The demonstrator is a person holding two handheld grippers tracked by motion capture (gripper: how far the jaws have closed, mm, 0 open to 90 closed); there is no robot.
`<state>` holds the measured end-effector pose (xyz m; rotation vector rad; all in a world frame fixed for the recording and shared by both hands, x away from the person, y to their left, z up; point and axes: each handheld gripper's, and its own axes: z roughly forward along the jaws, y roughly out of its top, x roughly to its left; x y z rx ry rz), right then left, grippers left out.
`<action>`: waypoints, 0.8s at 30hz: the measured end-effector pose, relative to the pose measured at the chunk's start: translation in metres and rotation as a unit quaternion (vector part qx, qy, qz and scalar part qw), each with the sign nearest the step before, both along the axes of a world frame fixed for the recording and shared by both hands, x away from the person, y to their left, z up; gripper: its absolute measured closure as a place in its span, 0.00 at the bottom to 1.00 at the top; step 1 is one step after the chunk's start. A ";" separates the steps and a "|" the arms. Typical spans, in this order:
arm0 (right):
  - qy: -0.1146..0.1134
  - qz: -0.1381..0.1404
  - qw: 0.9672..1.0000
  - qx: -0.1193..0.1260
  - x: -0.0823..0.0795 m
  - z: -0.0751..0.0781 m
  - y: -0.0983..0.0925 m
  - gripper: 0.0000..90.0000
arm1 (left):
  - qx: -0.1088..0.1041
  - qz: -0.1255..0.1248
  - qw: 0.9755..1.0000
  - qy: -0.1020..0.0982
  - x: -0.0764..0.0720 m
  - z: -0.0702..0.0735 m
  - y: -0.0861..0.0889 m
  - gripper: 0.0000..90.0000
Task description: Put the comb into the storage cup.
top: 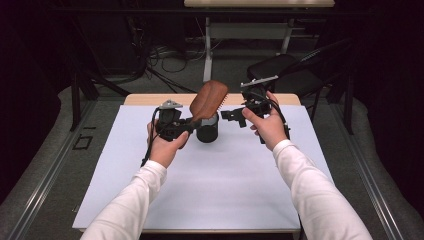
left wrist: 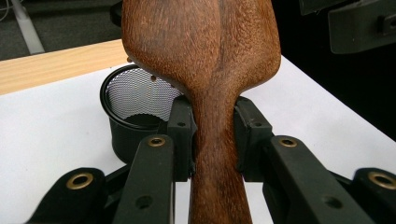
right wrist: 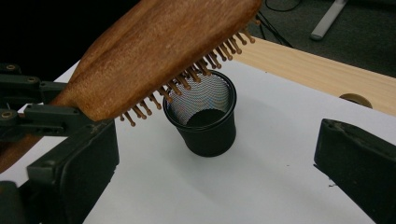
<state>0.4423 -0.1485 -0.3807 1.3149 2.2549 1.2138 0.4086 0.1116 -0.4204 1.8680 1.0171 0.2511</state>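
Currently the wooden hairbrush (top: pixel 208 98) is clamped by its narrow neck in the left gripper (top: pixel 186 125) — in the left gripper view both pads press the wood from either side, just below where the handle flares into the paddle. Brush: reddish-brown, fine grain, broad rounded paddle back (left wrist: pixel 201 42), wooden pins (right wrist: pixel 187 77) with small round tips on the underside. It is tilted, paddle end raised, pins facing down.

Landmark: black mesh cup (top: pixel 207 129), upright, mouth open, standing on the white mat (top: pixel 200 185). The brush paddle hangs over the cup's mouth; in the right gripper view the nearest pins sit just above the cup rim (right wrist: pixel 201 81), and contact cannot be told. The cup's inside shows silvery mesh with a dark bottom.

Right gripper (top: pixel 235 116) is held to the right of the cup, apart from it and from the brush — jaws spread wide with nothing between them.

Room: bare white mat lies all around the cup, most of it on the person's side. Behind the cup the mat ends at a strip of light wooden tabletop (top: pixel 150 99), close to the table's far edge.
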 end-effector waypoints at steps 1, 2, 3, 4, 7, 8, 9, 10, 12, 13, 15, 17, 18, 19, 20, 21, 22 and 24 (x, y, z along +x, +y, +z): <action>0.002 -0.003 1.000 0.001 0.000 0.001 0.000 0.00 | 0.000 0.000 1.000 0.000 0.000 0.000 0.000 0.79; 0.003 -0.004 1.000 0.003 0.000 0.001 0.000 0.00 | 0.000 0.000 1.000 0.000 0.000 -0.001 -0.001 0.79; 0.004 -0.005 1.000 0.005 0.001 0.001 0.000 0.00 | -0.002 0.001 1.000 0.001 0.000 -0.001 -0.001 0.79; 0.004 -0.005 1.000 0.008 0.001 0.001 0.000 0.00 | -0.001 0.001 1.000 0.001 0.000 -0.002 -0.002 0.79; 0.013 -0.008 1.000 0.023 0.003 0.002 0.000 0.00 | -0.001 -0.001 1.000 0.000 0.000 -0.003 -0.003 0.79; 0.016 -0.009 0.999 0.027 0.003 0.002 0.000 0.00 | 0.000 -0.002 1.000 -0.001 0.000 -0.003 -0.004 0.79; 0.020 -0.011 0.999 0.032 0.004 0.002 0.000 0.00 | -0.001 -0.003 1.000 -0.003 0.000 -0.003 -0.005 0.79; 0.023 -0.012 0.999 0.036 0.005 0.002 0.000 0.00 | -0.002 -0.004 1.000 -0.003 0.000 -0.003 -0.005 0.79; 0.026 -0.012 0.999 0.045 0.006 0.003 -0.001 0.00 | -0.006 -0.004 1.000 -0.003 -0.001 -0.003 -0.006 0.80; 0.027 -0.013 0.998 0.052 0.006 0.003 -0.001 0.00 | -0.006 -0.005 1.000 -0.003 -0.001 -0.003 -0.007 0.79; 0.026 -0.015 0.998 0.060 0.007 0.004 -0.001 0.00 | -0.007 -0.006 1.000 -0.004 -0.001 -0.003 -0.008 0.79; 0.017 -0.019 0.998 0.056 0.007 0.004 -0.001 0.00 | -0.007 -0.007 1.000 -0.003 -0.001 -0.004 -0.009 0.79; 0.020 -0.019 0.998 0.055 0.007 0.004 0.000 0.00 | -0.008 -0.007 1.000 -0.004 -0.002 -0.004 -0.010 0.79; 0.024 -0.019 0.998 0.057 0.007 0.004 0.000 0.00 | -0.008 -0.008 1.000 -0.004 -0.002 -0.004 -0.010 0.80; 0.025 -0.018 0.998 0.058 0.007 0.003 0.001 0.00 | -0.008 -0.010 1.000 -0.004 -0.002 -0.004 -0.011 0.79; 0.026 -0.017 0.998 0.059 0.008 0.003 0.001 0.00 | -0.009 -0.009 1.000 -0.003 -0.002 -0.004 -0.011 0.79; 0.027 -0.017 0.998 0.060 0.008 0.002 0.002 0.00 | -0.011 -0.009 1.000 -0.004 -0.002 -0.004 -0.012 0.79; 0.030 -0.018 0.997 0.064 0.009 0.002 0.004 0.00 | -0.011 -0.011 1.000 -0.005 -0.002 -0.005 -0.012 0.79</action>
